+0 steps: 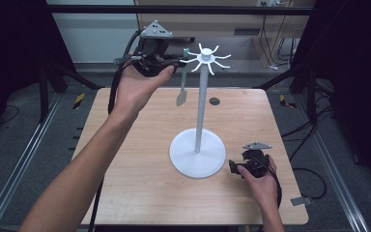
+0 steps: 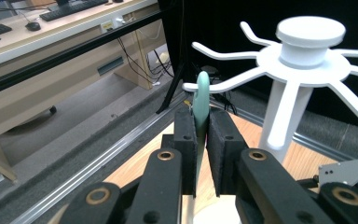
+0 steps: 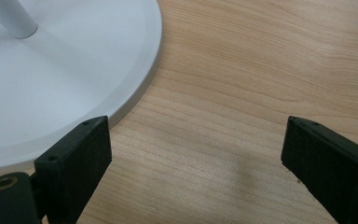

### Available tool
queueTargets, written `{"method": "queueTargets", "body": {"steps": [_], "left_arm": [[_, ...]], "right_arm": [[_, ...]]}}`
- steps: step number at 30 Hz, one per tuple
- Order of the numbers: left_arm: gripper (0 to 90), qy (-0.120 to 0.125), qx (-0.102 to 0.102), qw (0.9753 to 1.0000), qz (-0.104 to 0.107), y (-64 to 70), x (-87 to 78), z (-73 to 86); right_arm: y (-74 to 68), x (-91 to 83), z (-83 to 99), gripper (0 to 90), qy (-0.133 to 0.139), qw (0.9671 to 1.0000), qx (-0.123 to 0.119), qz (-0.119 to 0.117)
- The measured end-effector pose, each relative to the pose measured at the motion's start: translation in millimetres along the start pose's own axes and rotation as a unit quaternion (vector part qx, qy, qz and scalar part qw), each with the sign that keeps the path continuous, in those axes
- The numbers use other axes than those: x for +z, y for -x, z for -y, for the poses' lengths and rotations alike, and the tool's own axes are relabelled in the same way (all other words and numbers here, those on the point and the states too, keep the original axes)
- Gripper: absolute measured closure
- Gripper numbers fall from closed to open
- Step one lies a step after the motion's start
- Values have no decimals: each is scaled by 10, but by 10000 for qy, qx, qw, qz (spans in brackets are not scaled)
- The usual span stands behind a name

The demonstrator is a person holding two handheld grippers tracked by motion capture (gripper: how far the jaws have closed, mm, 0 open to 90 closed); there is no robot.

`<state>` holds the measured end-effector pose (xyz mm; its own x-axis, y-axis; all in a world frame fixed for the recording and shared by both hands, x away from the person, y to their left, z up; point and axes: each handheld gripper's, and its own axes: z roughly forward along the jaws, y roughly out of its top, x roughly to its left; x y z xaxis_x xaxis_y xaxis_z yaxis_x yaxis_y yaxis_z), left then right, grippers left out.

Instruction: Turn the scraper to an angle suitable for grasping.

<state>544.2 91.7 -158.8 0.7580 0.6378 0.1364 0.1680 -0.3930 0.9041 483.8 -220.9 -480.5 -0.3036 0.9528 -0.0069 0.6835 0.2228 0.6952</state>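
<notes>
Utensil (image 2: pixel 201 100) lower handle: hidden between the left gripper (image 2: pixel 201 140) pads.
Stand (image 3: pixel 51 70) base: cut off by the left and top edges.
Utensil kind: too small to tell.

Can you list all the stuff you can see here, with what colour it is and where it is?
Stand: one, white, upright near the table's middle, round base, hooks spreading out at the top.
Utensil: one, pale green handle, hanging down from the left tool beside the stand's top hooks; what kind it is, I cannot tell.
Table: one, light wood, under everything.
Dark round spot: one, on the table's far side.
Left tool: one, black, raised by the hooks, pinching the utensil.
Right tool: one, black, low by the stand's base, jaws wide apart.
Hands: two, one on each tool.
</notes>
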Motion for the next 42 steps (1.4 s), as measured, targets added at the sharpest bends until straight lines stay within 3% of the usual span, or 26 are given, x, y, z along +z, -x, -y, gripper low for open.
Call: {"method": "queueTargets", "body": {"steps": [7,15,20,27,35,42], "left_arm": [[814,68,-86,9999,13,11,5,24],[683,355,-287,9989,137,5,-114,117],[633,353,-175,9992,59,25,-225,238],[473,277,-99,9995,-80,16,-344,414],[290,153,0,9999,-53,71,-375,561],[196,125,31,9999,55,132,-345,653]], "right_arm": [[-2,3,1,87,-27,10000,-24,0],[-2,5,2,86,-37,10000,-40,-6],[-5,3,1,86,-24,10000,-34,-6],[2,-3,1,86,-4,10000,-93,13],[-5,-13,2,86,13,10000,-38,27],[0,-19,4,85,28,10000,-28,20]]}}
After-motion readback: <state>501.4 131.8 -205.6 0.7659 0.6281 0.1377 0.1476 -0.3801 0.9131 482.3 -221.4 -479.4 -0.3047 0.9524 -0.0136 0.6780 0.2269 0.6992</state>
